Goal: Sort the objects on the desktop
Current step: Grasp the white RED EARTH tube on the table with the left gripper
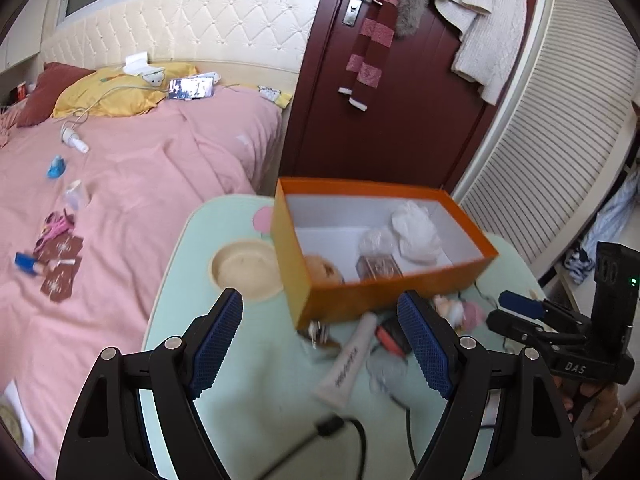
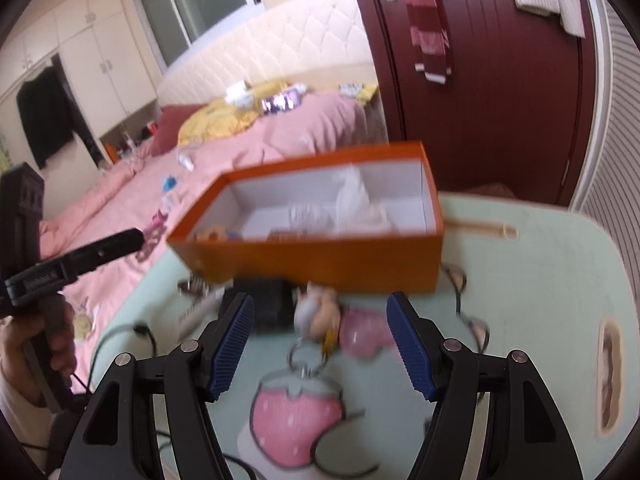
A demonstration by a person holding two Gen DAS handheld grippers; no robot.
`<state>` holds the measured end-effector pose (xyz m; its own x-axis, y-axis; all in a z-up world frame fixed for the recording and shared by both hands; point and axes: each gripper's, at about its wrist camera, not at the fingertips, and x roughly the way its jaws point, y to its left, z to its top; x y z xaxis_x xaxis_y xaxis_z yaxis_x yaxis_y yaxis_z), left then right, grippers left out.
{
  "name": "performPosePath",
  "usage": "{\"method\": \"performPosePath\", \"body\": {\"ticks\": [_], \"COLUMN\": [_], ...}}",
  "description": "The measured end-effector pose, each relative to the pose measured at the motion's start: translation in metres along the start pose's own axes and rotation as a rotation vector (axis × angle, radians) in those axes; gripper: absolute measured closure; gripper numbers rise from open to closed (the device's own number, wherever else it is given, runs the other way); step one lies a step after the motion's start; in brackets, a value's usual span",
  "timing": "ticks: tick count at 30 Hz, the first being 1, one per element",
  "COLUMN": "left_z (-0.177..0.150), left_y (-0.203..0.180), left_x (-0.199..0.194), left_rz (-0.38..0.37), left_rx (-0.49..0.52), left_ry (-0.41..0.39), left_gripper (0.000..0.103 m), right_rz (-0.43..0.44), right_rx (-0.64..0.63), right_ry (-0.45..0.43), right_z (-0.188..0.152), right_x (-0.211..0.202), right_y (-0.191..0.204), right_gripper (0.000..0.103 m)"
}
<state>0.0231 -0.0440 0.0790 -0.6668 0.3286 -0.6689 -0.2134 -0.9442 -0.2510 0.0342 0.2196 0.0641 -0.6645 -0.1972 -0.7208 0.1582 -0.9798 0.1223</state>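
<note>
Cream tube (image 1: 347, 364), doll (image 2: 320, 312) before orange box (image 1: 384, 292); bed (image 1: 140, 184) behind.

On the table (image 1: 248, 400) the open box (image 1: 384, 292) stands toward twelve o'clock. In it lie a crumpled bag (image 1: 416, 232) at the far end and a round thing (image 1: 324, 268) at the near end. In front of the box, toward six o'clock, lie a tube (image 1: 348, 364) and a small doll (image 2: 340, 320). A bowl (image 1: 244, 268) sits at the box's nine o'clock side. The bed (image 1: 120, 200) lies further toward nine o'clock, beyond the table's edge.
</note>
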Motion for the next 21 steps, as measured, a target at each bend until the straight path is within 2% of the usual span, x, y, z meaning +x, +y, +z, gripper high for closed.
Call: {"method": "performPosePath", "body": {"ticks": [6, 9, 11, 12, 13, 15, 17, 19, 21], "left_z": [-0.037, -0.054, -0.062, -0.065, -0.068, -0.071, -0.074, -0.077, -0.077], "left_y": [-0.009, -0.007, -0.004, -0.005, -0.006, -0.013, -0.022, -0.032, -0.032], "left_x": [0.003, 0.013, 0.021, 0.022, 0.023, 0.025, 0.029, 0.034, 0.035], "left_rz": [-0.007, 0.005, 0.001, 0.011, 0.021, 0.058, 0.102, 0.160, 0.178], "left_rx": [0.011, -0.020, -0.045, -0.034, -0.023, 0.035, 0.083, 0.140, 0.143], "left_ry": [0.052, 0.084, 0.108, 0.093, 0.077, 0.067, 0.069, 0.087, 0.089], "left_gripper": [0.023, 0.023, 0.023, 0.022, 0.021, 0.018, 0.015, 0.011, 0.010], "right_rz": [-0.031, -0.090, -0.115, -0.127, -0.140, -0.200, -0.247, -0.254, -0.257], "right_rx": [0.011, -0.016, -0.041, -0.047, -0.053, -0.072, -0.095, -0.101, -0.100], "right_ry": [0.064, 0.108, 0.092, 0.092, 0.093, 0.103, 0.118, 0.146, 0.150], "right_z": [-0.030, -0.041, -0.042, -0.043, -0.043, -0.043, -0.043, -0.042, -0.041], "right_x": [0.006, 0.016, 0.017, 0.018, 0.019, 0.024, 0.028, 0.033, 0.035], "right_y": [0.007, 0.011, 0.012, 0.013, 0.013, 0.015, 0.018, 0.018, 0.016], "right_gripper": [0.034, 0.034, 0.034, 0.031, 0.025, 0.017, 0.014, 0.001, 0.001]}}
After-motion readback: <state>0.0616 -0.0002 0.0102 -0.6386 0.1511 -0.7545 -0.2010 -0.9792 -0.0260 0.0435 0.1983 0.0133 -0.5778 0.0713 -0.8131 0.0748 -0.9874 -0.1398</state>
